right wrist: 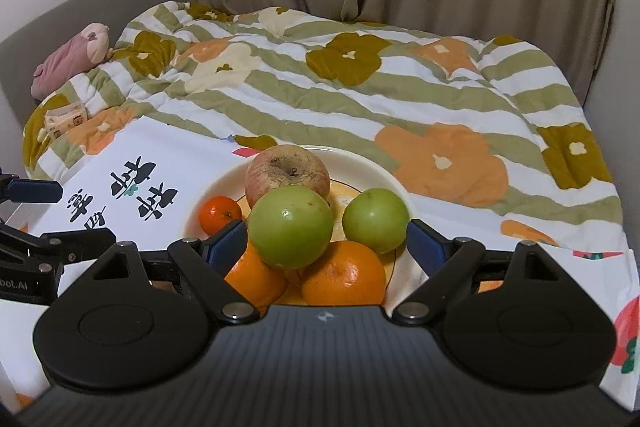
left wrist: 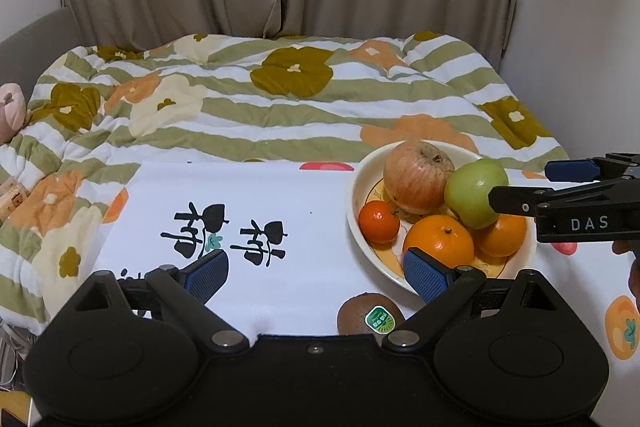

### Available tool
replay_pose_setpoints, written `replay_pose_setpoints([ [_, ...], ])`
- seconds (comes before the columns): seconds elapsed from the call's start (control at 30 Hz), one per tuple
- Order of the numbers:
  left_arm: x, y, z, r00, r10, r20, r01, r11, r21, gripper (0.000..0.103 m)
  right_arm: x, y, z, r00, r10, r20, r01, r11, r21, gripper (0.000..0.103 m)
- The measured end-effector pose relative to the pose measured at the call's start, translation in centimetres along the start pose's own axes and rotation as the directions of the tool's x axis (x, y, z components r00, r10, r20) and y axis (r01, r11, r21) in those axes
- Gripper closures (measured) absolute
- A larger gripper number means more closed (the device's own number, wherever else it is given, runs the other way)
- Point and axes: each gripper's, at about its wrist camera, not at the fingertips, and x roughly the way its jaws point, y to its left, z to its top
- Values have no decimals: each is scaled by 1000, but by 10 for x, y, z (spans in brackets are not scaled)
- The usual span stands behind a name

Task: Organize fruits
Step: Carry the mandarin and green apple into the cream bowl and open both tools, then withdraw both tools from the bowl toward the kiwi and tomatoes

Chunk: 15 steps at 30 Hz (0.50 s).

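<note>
Six fruits in cream bowl point(left wrist: 358, 223), shallow, round, on white printed cloth point(left wrist: 248, 195): small tangerine point(left wrist: 378, 221) at left, wrinkled red apple point(left wrist: 418, 177) behind, two oranges point(left wrist: 439, 242) in front, smooth green apple point(left wrist: 476, 193) on top. Second green apple point(right wrist: 375, 220) shows only in right wrist view. Fuzzy brown kiwi point(left wrist: 370, 315), green sticker, lies on cloth just outside bowl, seen only from left wrist. Left tongs point(left wrist: 318, 273) wide open, empty. Right tongs point(right wrist: 326, 241) wide open over bowl, gripping nothing.
</note>
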Motion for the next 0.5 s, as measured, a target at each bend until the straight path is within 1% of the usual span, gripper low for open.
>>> replay_pose_setpoints([
  [0.23,-21,-1,0,999,-13,39,12,1000,16,6,-27,3,-2,1000,-26,18,26,1000,16,1],
  [0.5,-56,0,-10,994,-10,105,9,1000,11,6,-64,9,-11,998,-55,33,53,997,56,1],
])
